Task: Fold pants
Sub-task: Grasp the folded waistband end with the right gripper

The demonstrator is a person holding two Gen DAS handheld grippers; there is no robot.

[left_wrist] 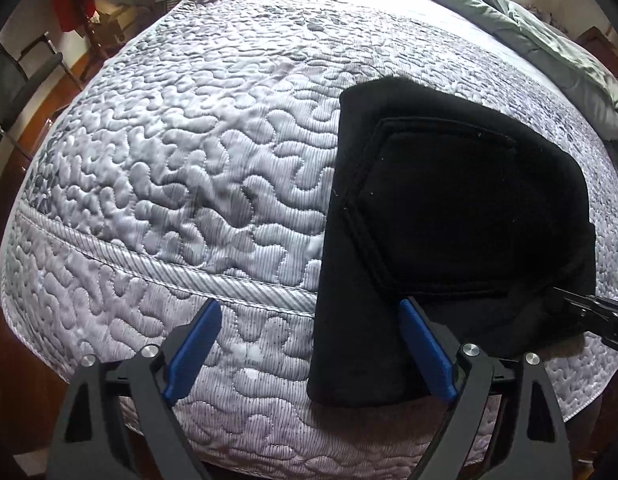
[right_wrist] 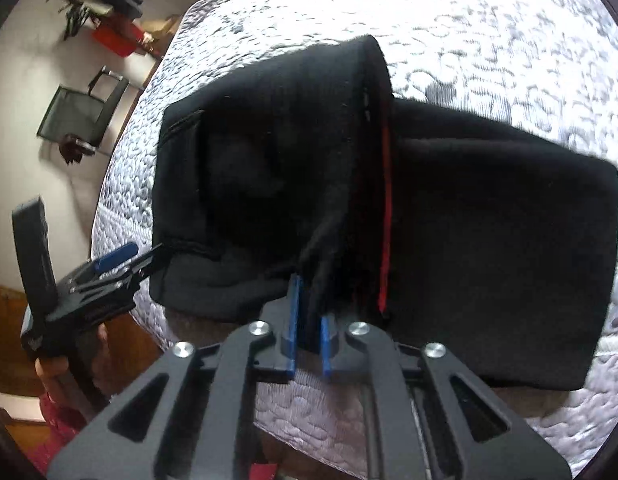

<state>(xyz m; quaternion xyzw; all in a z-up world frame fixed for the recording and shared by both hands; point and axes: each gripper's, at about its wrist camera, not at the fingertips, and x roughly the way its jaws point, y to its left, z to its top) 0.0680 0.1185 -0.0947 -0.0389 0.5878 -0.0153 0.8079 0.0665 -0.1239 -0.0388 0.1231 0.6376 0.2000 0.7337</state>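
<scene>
Right tongs [right_wrist: 309, 320] pinch pants [right_wrist: 269, 168]; left tongs [left_wrist: 309, 344] wide.

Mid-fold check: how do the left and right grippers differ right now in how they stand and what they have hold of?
The left gripper is wide open; the right gripper is nearly closed. The left fingers straddle the edge of the black pants without pinching it; the right fingers clamp a bunched fold of the pants. The left sits at the pants' near corner over the quilt; the right lifts cloth by the red stripe. Both have blue fingers and point down.
</scene>
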